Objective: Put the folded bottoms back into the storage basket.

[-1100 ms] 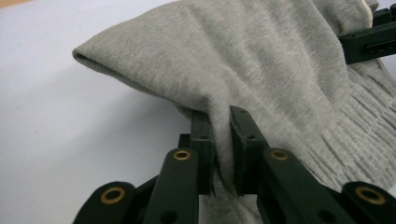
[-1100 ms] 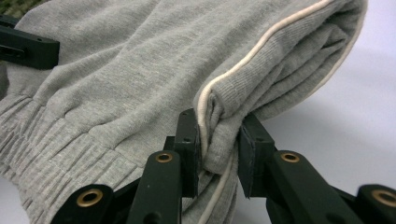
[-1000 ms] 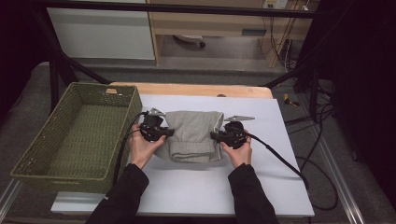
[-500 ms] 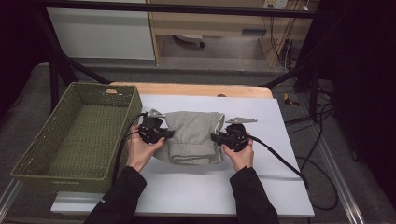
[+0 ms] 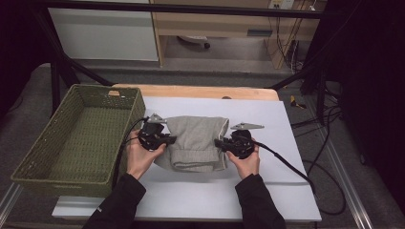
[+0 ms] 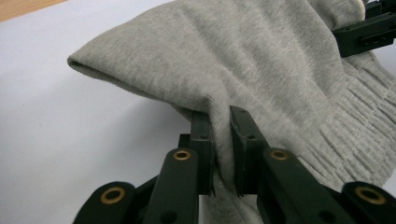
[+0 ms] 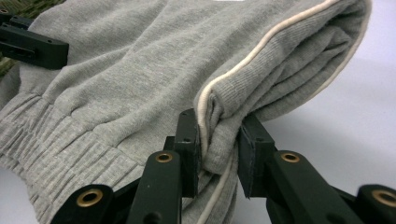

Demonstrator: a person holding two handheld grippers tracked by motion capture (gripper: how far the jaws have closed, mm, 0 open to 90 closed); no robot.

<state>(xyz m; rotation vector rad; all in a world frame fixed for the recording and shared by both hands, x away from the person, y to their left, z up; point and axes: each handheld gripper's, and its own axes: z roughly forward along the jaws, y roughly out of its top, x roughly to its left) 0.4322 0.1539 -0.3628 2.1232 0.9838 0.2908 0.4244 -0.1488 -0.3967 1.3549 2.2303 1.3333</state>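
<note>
Folded grey garment [image 5: 197, 143] lies mid-frame in the high view, on the white table cover [image 5: 267, 191], just right of the green woven basket [image 5: 57, 143]. Left gripper [image 5: 168, 140] is at its left edge, right gripper [image 5: 220, 144] at its right edge; a hand behind each, dark sleeves coming in from the bottom.

Left gripper view: the left gripper [image 6: 220, 154] rises from the lower centre, jaws clamped on a fold of the grey garment [image 6: 261, 65], cloth pinched between the pads. Ribbed hem runs toward lower right. The other gripper's black jaw sits at upper right.

Right gripper view: the right gripper [image 7: 219, 154] at lower centre, jaws closed on the stacked edge of the garment [image 7: 140, 70], beside its cream piping [image 7: 261, 46]. Ribbed hem at lower left; other gripper's jaw at upper left.
</note>
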